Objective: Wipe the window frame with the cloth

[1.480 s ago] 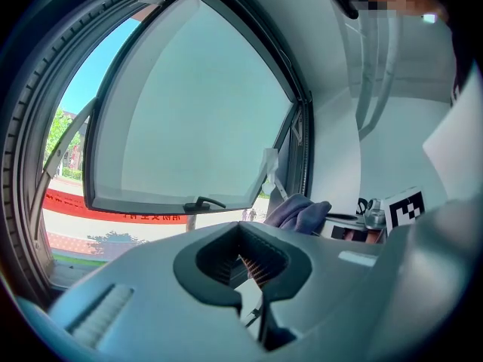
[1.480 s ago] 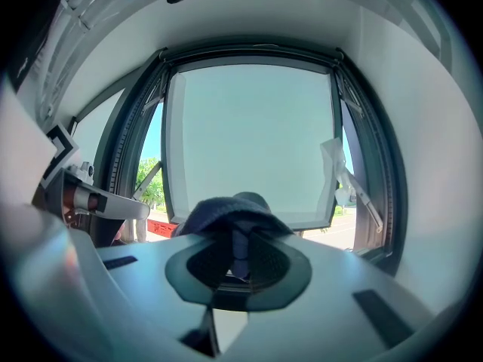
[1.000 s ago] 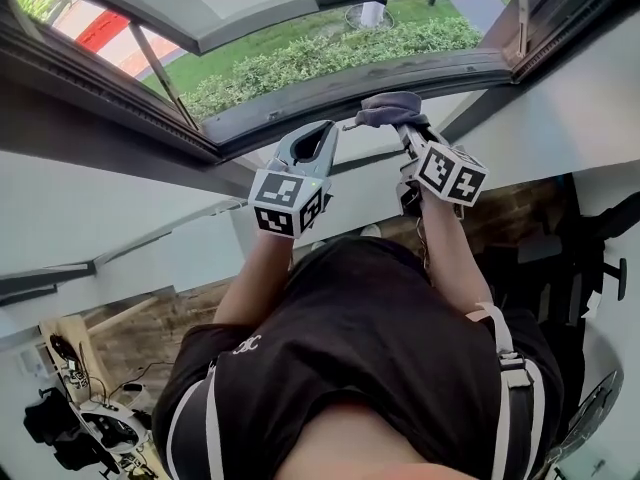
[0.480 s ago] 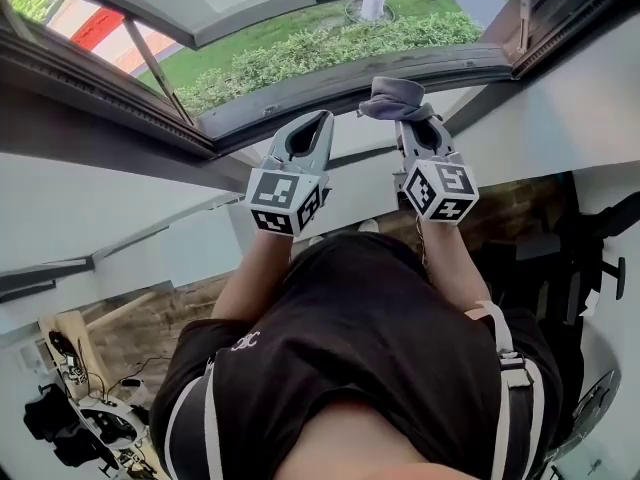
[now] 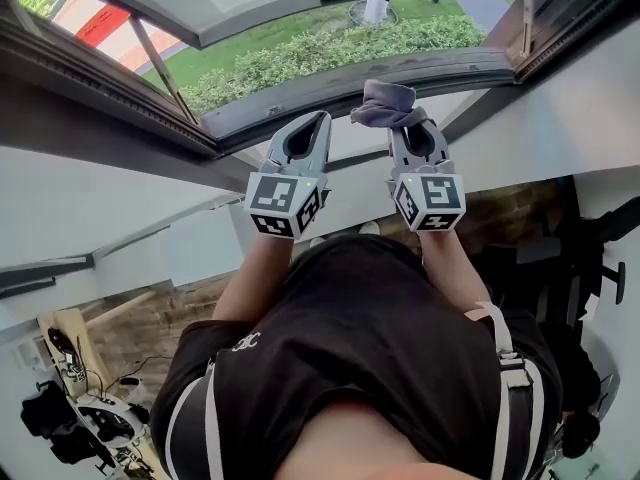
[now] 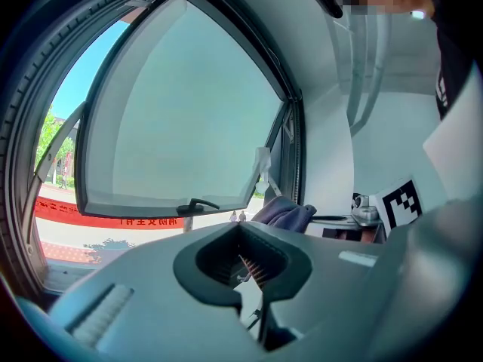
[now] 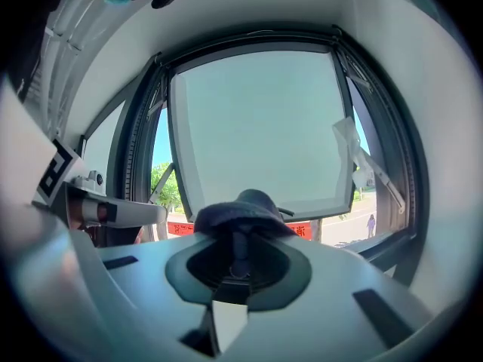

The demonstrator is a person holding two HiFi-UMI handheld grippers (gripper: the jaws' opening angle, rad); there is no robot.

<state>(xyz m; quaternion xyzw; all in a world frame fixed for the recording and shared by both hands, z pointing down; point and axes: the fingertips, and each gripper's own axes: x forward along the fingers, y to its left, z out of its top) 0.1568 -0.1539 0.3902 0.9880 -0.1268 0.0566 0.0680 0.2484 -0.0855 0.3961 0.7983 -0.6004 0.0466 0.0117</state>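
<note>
Cloth (image 5: 385,104) pinched in right tool (image 5: 408,128) — bunched over its tip.

White characters on red banner (image 6: 113,219), illegible

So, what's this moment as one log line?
right tongs: shut on grey cloth | left tongs: shut, empty | grey cloth near window frame

Black T-shirt (image 5: 350,338), white harness straps (image 5: 508,366) — grey left claw (image 5: 321,119) and right claw (image 5: 408,128), black-and-white marker cubes (image 5: 285,204).
</note>
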